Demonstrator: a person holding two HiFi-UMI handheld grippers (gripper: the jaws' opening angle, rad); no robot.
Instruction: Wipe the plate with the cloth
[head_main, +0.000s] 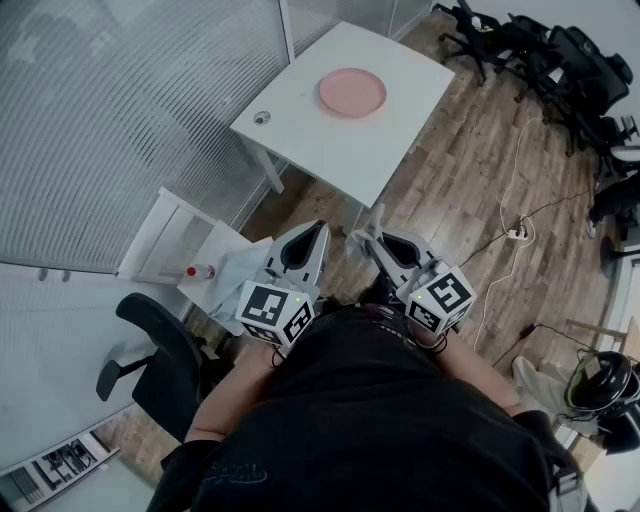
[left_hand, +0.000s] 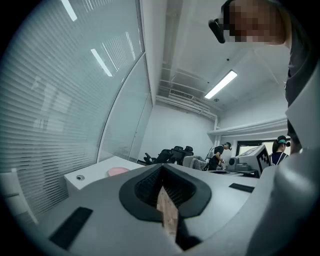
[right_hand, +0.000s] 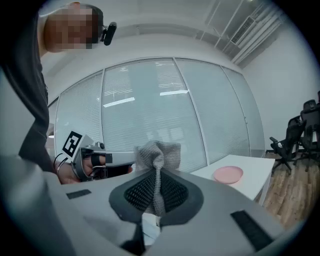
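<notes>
A pink plate (head_main: 352, 92) lies on a white table (head_main: 330, 150) some way ahead of me; it also shows as a small pink plate (right_hand: 228, 174) in the right gripper view and a pink plate (left_hand: 118, 171) in the left gripper view. My right gripper (head_main: 372, 237) is shut on a grey knitted cloth (right_hand: 157, 155), which bunches up above the jaws of the right gripper (right_hand: 156, 175). My left gripper (head_main: 305, 240) is held beside it at the same height. The left gripper (left_hand: 162, 170) has its jaws shut with nothing between them. Both grippers are held close to my body, well short of the table.
A small round fitting (head_main: 262, 118) sits on the table's near left corner. A low white stand (head_main: 215, 275) with a bottle (head_main: 200, 271) and a black office chair (head_main: 160, 350) are at my left. A glass wall with blinds runs along the left. Cables with a power strip (head_main: 517, 232) lie on the wooden floor, and more chairs (head_main: 560, 60) stand far right.
</notes>
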